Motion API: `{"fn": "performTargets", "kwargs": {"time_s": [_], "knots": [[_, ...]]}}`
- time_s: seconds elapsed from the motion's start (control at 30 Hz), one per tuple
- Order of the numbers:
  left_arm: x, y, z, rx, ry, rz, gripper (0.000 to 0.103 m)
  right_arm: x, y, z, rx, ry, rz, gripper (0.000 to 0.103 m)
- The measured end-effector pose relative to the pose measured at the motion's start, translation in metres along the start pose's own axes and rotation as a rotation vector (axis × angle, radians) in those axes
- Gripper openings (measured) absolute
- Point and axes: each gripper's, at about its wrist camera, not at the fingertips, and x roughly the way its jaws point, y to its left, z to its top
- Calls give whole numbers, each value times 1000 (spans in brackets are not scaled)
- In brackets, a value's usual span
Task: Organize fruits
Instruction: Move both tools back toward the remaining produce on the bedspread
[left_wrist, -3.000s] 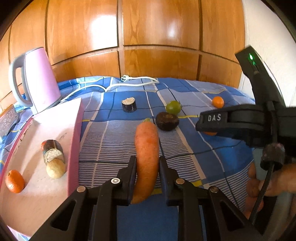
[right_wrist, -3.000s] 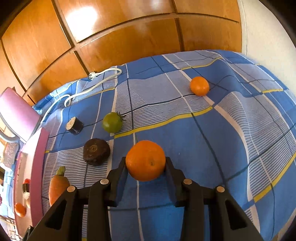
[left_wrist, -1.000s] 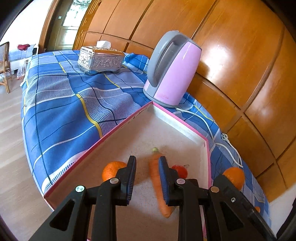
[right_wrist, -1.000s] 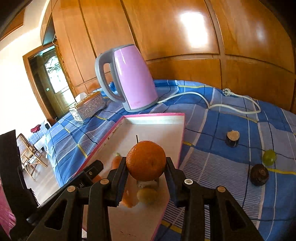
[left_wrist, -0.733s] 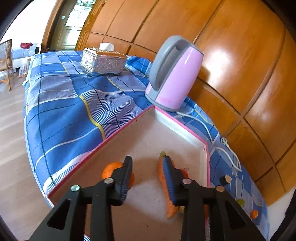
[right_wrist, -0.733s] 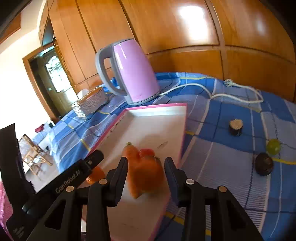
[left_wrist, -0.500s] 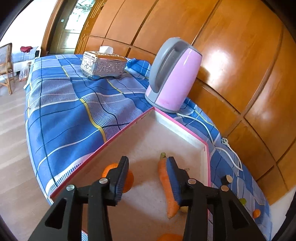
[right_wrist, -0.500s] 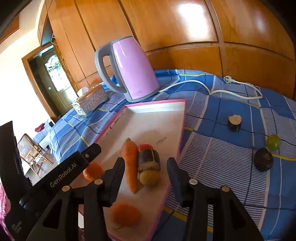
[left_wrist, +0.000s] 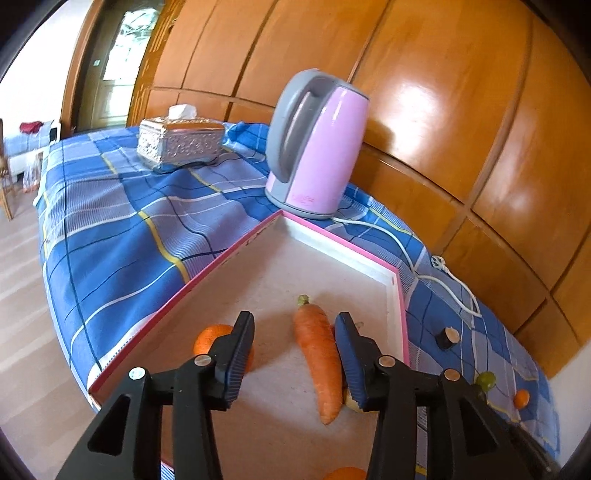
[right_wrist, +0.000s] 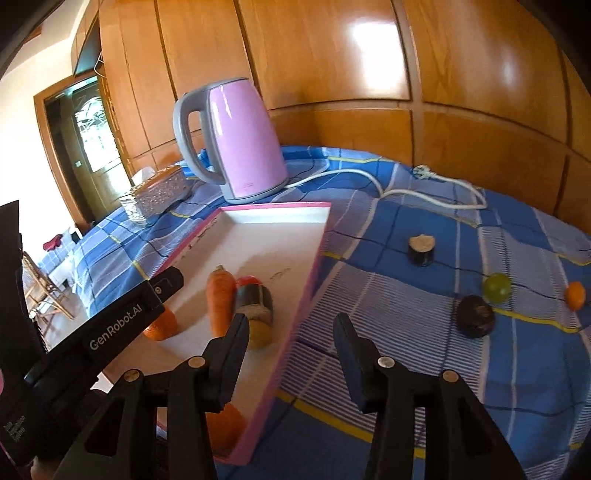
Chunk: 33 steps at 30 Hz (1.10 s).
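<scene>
Wood-panelled wall behind; a table under a blue plaid cloth (right_wrist: 424, 332). On it, at the back, a pink electric kettle (right_wrist: 240, 144) with its white cord (right_wrist: 424, 192) trailing right, and a silver tissue box (left_wrist: 181, 142) to its left.

Pink-rimmed tray (right_wrist: 314, 258), white inside, sits in front of the kettle. In it: carrot (left_wrist: 319, 350), lying lengthwise with its green stub toward the kettle; an eggplant chunk (right_wrist: 255, 295) touching the carrot's side; a pale round fruit (right_wrist: 260, 332) just beside that; one orange (left_wrist: 212, 338) near the left rim; a second orange (right_wrist: 225, 421) at the near corner, partly hidden behind the right tool.

Left gripper (left_wrist: 293, 354): jaws spread, nothing held, hanging over the tray with the carrot lying between the fingers, close to the right one. Right gripper (right_wrist: 291, 350): jaws spread, empty, over the tray's right rim.

Loose on the cloth, well apart from the tray: another eggplant chunk (right_wrist: 421, 249), a dark round fruit (right_wrist: 474, 321), a green tomato (right_wrist: 496, 288), a small orange (right_wrist: 576, 295).

Judgement: both drops look complete; four pieces left to collect. Next step is likely a swing rightward for more. Advice: lift both tools straight up first so no finger clips the carrot or the rim. Take round pieces across their widest part and close gently, since they would roll on cloth. Nearest candidates are the dark fruit and the green tomato. Set new pieces in the tray's bare far half, not on the crowded near end.
</scene>
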Motion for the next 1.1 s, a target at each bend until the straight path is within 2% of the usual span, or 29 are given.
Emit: {"fn": "performTargets", "kwargs": {"time_s": [0.57,0.93,1.1], "knots": [[-5,-28,-10,150,2,-55,46,-23,-54,-5,59,-21,-182,48],[-6,-51,-21,261,24,-122,46,-35,-99,-11,258,-32,-267,48],[-6,-63,-28,329,38,-170,46,-42,-136,-21,443,-41,-334,48]]}}
